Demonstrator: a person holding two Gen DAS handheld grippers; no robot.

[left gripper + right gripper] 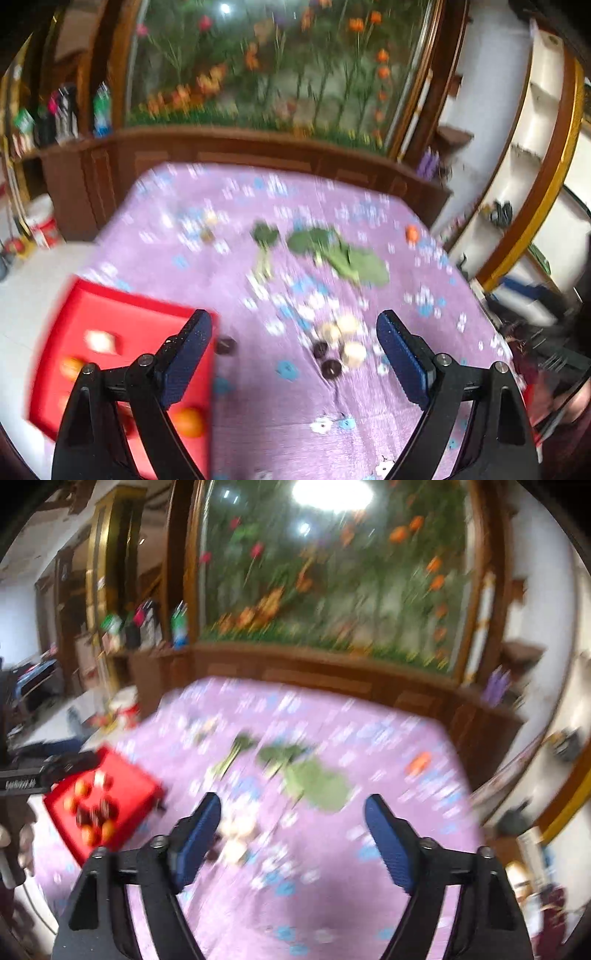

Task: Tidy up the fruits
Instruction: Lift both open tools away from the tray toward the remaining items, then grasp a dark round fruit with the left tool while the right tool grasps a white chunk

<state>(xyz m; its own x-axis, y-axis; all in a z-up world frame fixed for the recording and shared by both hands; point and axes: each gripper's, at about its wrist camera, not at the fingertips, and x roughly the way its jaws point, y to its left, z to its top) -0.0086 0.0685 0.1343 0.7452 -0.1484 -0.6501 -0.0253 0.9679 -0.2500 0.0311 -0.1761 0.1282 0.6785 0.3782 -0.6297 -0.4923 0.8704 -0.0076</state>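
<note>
A purple cloth (258,424) printed with small white and blue flowers is spread over the table, its surface softened by motion blur in both views. At its left edge a shallow red tray (122,314), square-cornered with a raised rim, is seen; round orange fruits (189,421) and a pale lump are held in it, and from the right wrist view darker round pieces are also made out inside the tray (144,786). Ahead of the left gripper (294,325), a loose cluster of pale rounded pieces and small dark glossy ones (331,367) is laid on the cloth. Farther back, flat leafy greens (354,260) are spread out, and a lone orange fruit (411,233) sits near the far right edge. Blue textured pads are carried on both grippers. The left fingers are spread wide, nothing touched. The right gripper (291,812) is likewise held wide apart and empty above the cloth.
</note>
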